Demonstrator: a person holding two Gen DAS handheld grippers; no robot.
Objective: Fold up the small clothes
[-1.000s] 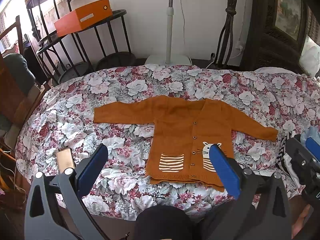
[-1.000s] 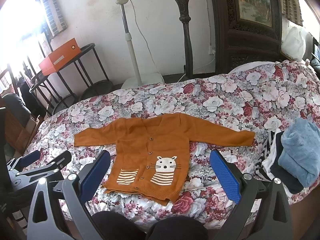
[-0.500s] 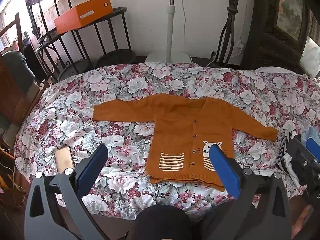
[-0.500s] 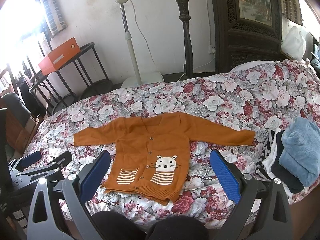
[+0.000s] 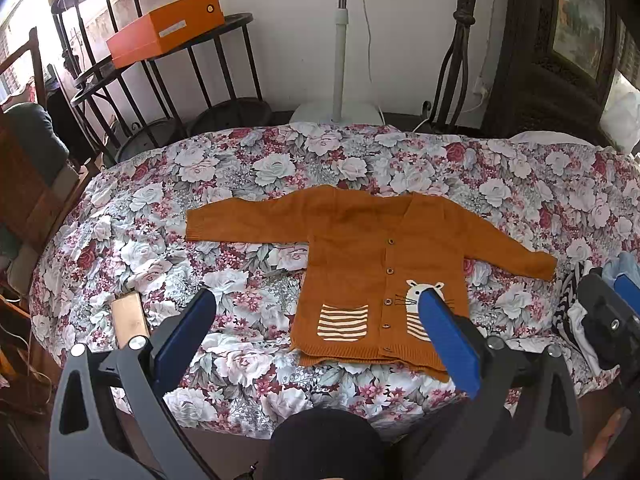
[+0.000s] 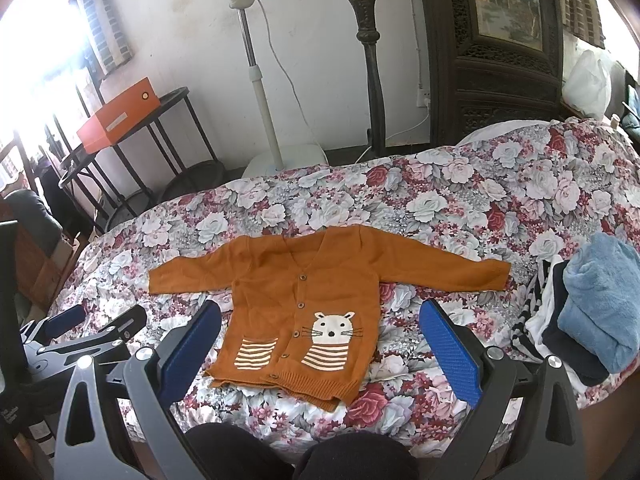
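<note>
A big bed with a flowery cover (image 5: 280,184) fills most of both views. On it lies the little orange cardigan (image 5: 360,248), flat and face up, buttons closed, with a white cat face and two striped pockets near its bottom edge. Its sleeves are spread out wide, so its long way runs left to right across the bed. The neck points to the far side and the bottom edge lies on the near side, close to the person.

A pile of other clothes (image 6: 580,312), with a soft blue one on top, sits at the right edge of the bed, apart from the cardigan's right sleeve end.

The left gripper (image 5: 316,328) hovers over the near edge of the bed with its blue fingers wide apart, and nothing is in it. The cardigan lies ahead of it and to the right. The left sleeve end is far off to its left.

The right gripper (image 6: 318,344) is also spread wide and empty. The cardigan's bottom half sits right between its fingers, straight ahead.

So each gripper looks closest to the sleeve on its own side, and I think folding starts by bringing a sleeve in over the middle.
</note>
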